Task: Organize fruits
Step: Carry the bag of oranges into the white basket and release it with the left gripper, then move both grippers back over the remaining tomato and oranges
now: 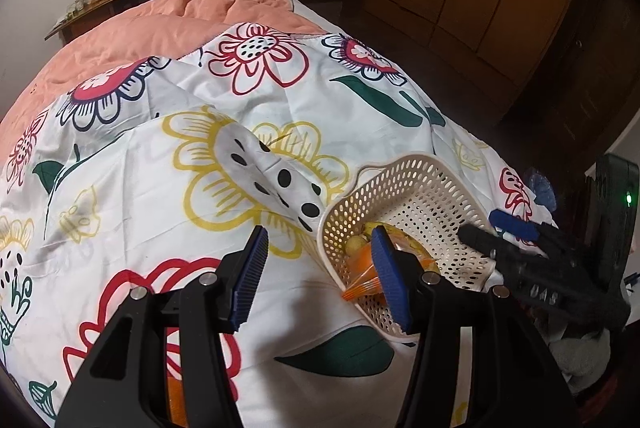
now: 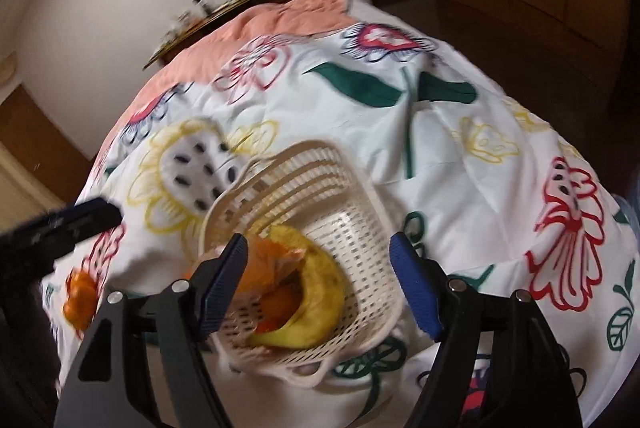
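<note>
left wrist view: the white perforated basket (image 1: 420, 228) sits tilted on the flowered bedsheet (image 1: 160, 167), and everything worth noting is in or around it. inside there's a yellow fruit and an orange plastic bag (image 1: 368, 276) spilling toward its near rim. the left gripper (image 1: 320, 276) hangs just beside the basket with its jaws spread, pinching nothing. the right gripper (image 1: 504, 240) pokes in over the basket's far side.

right wrist view (blurry): a banana (image 2: 316, 292) curls inside the basket (image 2: 360, 228) next to the orange bag (image 2: 276, 264). the right gripper (image 2: 316, 280) is spread wide above them, empty. an orange fruit (image 2: 80, 296) lies on the sheet well left of the basket, near the left gripper's (image 2: 76, 224) tip.

looks like a drop-off just finished, so that loose orange probably goes in next.
</note>
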Motion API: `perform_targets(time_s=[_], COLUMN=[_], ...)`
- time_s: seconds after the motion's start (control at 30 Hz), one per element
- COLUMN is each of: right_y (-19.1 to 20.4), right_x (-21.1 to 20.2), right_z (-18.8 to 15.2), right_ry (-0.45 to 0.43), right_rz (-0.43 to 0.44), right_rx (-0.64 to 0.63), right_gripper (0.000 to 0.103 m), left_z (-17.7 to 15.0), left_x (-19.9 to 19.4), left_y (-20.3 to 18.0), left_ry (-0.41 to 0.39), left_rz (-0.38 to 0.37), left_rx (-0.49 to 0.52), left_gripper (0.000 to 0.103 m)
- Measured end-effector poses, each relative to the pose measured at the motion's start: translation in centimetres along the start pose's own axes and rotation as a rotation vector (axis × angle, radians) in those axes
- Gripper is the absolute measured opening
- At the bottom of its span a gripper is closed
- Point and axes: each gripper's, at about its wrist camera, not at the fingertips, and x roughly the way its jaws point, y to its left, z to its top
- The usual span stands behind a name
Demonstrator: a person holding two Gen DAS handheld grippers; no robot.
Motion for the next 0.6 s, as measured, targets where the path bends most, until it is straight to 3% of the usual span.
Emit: perform_targets(time_s=[0.27,0.6], right_y=[4.0,6.7], right_x=[0.1,3.1], right_z=[-1.1,-2.1], right_ry=[0.061,0.157], right_rz=[0.039,-0.108], right_rx=[-0.184,-0.384], right_gripper=[0.074,0.074], left_z=[-0.2,-0.6], left_x=[-1.2,-2.1], left_y=[0.9,2.5], left_ry=[-0.025,-0.036], left_rz=[-0.003,-0.004], left_rx=[-0.019,-0.055], left_gripper=[0.055,0.056])
